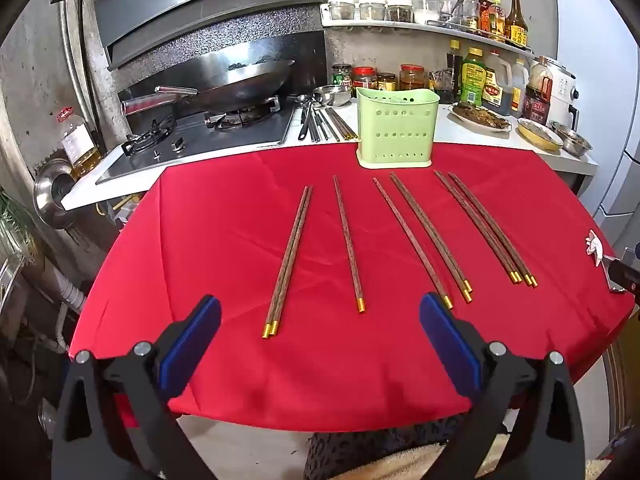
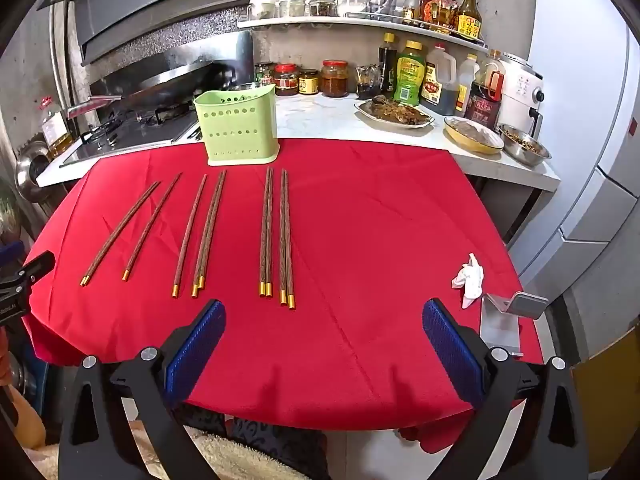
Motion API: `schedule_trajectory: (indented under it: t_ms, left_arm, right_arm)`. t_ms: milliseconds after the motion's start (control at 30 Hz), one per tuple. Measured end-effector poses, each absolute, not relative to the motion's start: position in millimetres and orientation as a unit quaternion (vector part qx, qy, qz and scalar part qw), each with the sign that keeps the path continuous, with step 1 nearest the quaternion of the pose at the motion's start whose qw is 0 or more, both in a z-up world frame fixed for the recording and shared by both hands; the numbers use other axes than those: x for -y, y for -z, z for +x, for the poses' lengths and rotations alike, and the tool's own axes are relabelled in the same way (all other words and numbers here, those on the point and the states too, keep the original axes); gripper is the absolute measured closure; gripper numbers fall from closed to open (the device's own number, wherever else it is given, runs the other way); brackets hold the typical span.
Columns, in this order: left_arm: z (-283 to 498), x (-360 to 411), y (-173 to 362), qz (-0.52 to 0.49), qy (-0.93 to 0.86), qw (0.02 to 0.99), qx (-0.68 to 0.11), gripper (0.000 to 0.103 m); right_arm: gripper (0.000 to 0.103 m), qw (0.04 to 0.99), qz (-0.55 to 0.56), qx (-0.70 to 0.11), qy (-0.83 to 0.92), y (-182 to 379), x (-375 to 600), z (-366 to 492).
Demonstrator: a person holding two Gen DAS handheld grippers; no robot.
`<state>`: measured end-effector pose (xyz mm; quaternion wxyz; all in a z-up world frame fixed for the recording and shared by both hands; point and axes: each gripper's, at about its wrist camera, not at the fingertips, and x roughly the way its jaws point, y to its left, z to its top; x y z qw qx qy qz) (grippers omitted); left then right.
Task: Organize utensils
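Hovering over the near edge of the red tablecloth (image 1: 224, 248), the left gripper (image 1: 320, 330) has its blue-padded fingers (image 1: 192, 340) spread wide with nothing between them. The right gripper (image 2: 324, 332) hangs the same way above the cloth's near edge, jaws wide apart and empty.

Beyond the left gripper lie the wooden chopsticks (image 1: 348, 244) with gold-capped ends, all flat on the cloth and running away toward the green utensil holder (image 1: 397, 128). Nearest the left gripper's left finger is a pair (image 1: 289, 258) lying touching each other; a single stick sits next toward the holder's side, then three more fanned loosely, one gold tip just beside the gripper's right pad. Farthest over, four sticks (image 1: 486, 228) lie in two close pairs.

From the right wrist view those four sticks (image 2: 276, 232) lie straight ahead of the left finger, gold tips near it, and the remaining chopsticks (image 2: 192, 232) spread off to that same side. The perforated green holder (image 2: 239, 128) stands upright at the far edge of the cloth, just beyond the stick tips and against the white counter (image 2: 320, 120).

A crumpled white tissue (image 2: 469, 280) and a bent metal bracket (image 2: 516, 304) rest on the cloth beside the right gripper's right finger. Behind the holder sit a wok (image 1: 240, 80) on the gas stove, sauce jars (image 2: 310, 78), bottles, and a dish of cooked food (image 2: 394, 114).
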<state>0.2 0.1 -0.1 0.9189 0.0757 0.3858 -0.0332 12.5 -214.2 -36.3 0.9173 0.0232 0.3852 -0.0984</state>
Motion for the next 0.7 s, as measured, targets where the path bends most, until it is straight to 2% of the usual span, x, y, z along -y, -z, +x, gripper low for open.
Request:
schedule_trajectory:
  t_ms: [700]
  left_arm:
    - [1.6, -12.5, 1.0, 0.067, 0.033, 0.92, -0.384, 0.006]
  right_arm:
    - [0.006, 0.916, 0.027, -0.388, 0.1, 33.3, 214.4, 13.2]
